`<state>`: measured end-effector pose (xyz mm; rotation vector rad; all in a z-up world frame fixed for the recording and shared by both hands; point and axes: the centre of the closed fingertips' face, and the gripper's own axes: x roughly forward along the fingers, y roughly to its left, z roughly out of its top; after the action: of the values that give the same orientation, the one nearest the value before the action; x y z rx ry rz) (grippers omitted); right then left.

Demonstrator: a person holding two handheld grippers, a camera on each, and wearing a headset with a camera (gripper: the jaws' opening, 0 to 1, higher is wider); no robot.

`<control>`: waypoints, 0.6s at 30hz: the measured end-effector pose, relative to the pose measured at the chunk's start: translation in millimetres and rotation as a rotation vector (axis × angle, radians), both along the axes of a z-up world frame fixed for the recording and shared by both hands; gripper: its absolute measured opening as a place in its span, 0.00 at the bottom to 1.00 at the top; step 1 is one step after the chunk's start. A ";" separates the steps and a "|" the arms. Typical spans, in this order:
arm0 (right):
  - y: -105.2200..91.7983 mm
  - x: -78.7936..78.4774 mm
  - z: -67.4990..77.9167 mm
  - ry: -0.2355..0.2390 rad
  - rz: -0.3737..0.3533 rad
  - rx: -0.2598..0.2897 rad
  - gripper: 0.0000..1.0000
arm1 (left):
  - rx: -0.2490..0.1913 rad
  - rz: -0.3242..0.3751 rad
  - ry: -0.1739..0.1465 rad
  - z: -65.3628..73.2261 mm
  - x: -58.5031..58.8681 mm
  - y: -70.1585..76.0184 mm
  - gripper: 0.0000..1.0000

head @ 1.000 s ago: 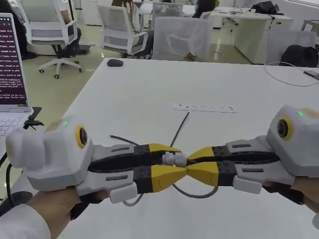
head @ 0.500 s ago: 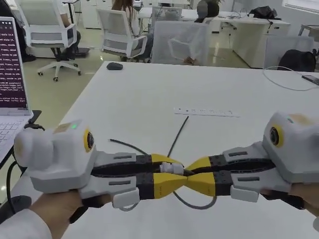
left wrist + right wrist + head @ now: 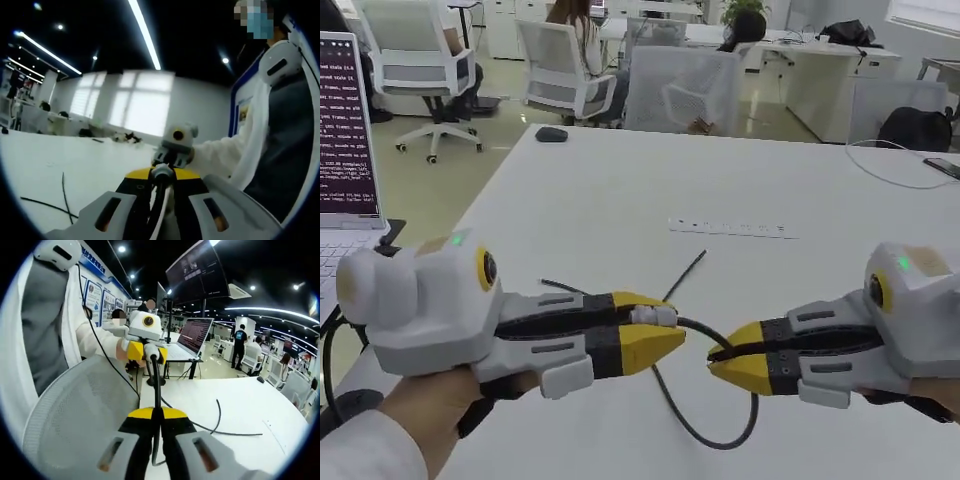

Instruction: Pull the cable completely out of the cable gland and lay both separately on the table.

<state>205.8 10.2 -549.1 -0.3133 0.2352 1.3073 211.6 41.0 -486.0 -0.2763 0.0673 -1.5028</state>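
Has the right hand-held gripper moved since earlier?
Yes: the right hand-held gripper, holding the cable, went right, away from the gland, against the white strip.

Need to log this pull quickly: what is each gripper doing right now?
Left gripper: shut on the cable gland.
Right gripper: shut on the cable, a little apart from the gland.
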 end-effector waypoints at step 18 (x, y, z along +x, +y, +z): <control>-35.6 -2.8 -47.7 0.125 -0.083 -0.195 0.04 | 0.031 0.010 0.007 -6.4 0.2 -4.1 0.16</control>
<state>203.0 -25.3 -596.8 -0.3827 0.4786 1.2256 211.8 36.8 -492.5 -0.2563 0.0947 -1.4894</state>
